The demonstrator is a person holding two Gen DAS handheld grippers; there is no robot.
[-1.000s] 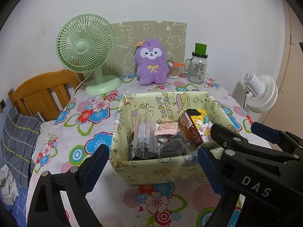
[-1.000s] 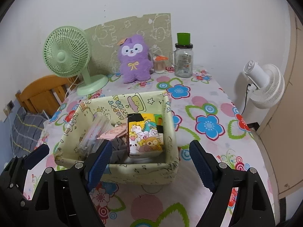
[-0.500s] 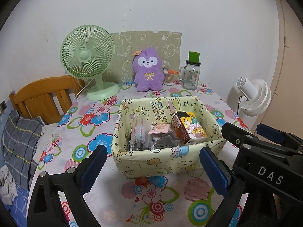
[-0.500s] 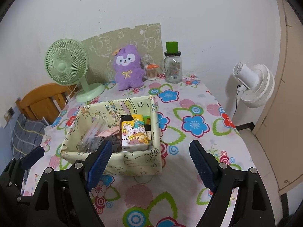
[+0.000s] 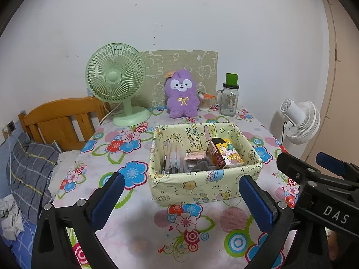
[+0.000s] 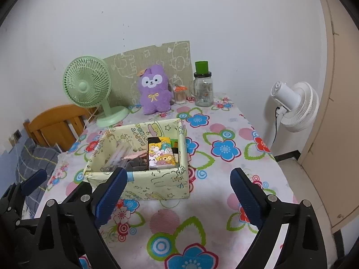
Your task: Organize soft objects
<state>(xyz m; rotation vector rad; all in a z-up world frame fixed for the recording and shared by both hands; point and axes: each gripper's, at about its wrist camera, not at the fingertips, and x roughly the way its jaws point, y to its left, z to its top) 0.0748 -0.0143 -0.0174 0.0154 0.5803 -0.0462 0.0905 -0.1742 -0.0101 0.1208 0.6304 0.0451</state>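
Both tongs hang over the near end of the table (image 5: 139,242), and both are spread wide with nothing between their blue pads. The left gripper (image 5: 181,199) gapes toward the fabric storage box (image 5: 202,188), which sits straight ahead of it, just beyond the fingertips and not touching them. The right gripper (image 6: 177,192) has the same box (image 6: 157,183) ahead and off to its left, its left pad overlapping the box's near corner in view; whether it touches, I can't tell.

Inside the box: a yellow cartoon-print pack (image 6: 160,154) stands on the side nearer the right gripper, a grey soft item (image 5: 202,167) lies low in the middle, and clear plastic packets (image 5: 174,157) lean on the far-left side.

The surface is a white tablecloth busy with blue, red and pink flowers. Far beyond both tongs, along the white wall (image 5: 179,22), a green desk fan (image 5: 115,78) stands on the left, a purple plush toy (image 5: 182,97) sits upright in the middle before a pale-green printed board (image 5: 179,62), and a glass jar with a green cap (image 5: 230,97) stands on the right, a small tub of sticks (image 5: 203,103) between plush and jar.

Off the table's left edge there's a wooden headboard (image 5: 60,116) and a grey checked pillow (image 5: 29,172). Off the right edge, a white floor fan (image 6: 294,105) stands by a beige door (image 6: 332,134).
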